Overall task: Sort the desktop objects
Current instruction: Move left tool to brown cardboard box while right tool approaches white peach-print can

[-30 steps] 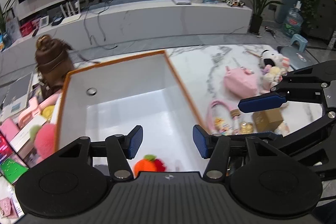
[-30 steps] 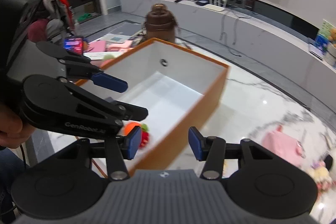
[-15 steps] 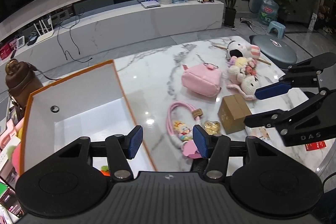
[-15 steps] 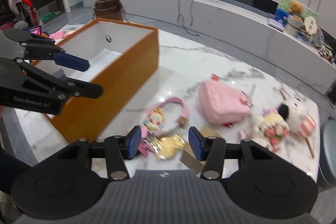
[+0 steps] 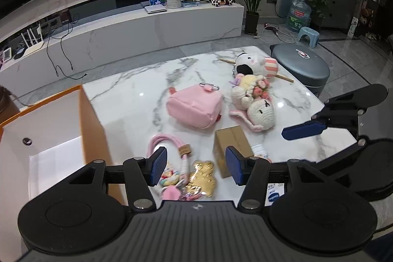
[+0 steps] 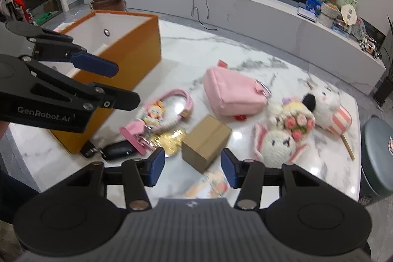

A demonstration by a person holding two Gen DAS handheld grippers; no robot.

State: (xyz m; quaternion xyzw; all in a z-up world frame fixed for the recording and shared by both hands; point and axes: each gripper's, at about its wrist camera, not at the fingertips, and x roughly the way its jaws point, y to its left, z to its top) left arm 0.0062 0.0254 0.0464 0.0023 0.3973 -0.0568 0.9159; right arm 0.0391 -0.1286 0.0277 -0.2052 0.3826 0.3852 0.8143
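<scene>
An open orange box (image 6: 137, 58) with a white interior stood at the left of the right wrist view, on a white marble table (image 6: 196, 50). Right of it, a soft pink pouch (image 6: 233, 92) with a metal ring lay on its side near the centre. Below it sat a small closed cardboard box (image 6: 205, 141). Left of that lay a pink looped strap with a doll charm (image 6: 159, 112), a gold bear-shaped charm (image 6: 169, 141) and a black key fob (image 6: 118, 150) at the lower left. At the right lay a cluster of plush toys: a white bunny (image 6: 277, 144), a flower bouquet doll (image 6: 297, 119) and a white plush with a striped pink end (image 6: 326, 104).
</scene>
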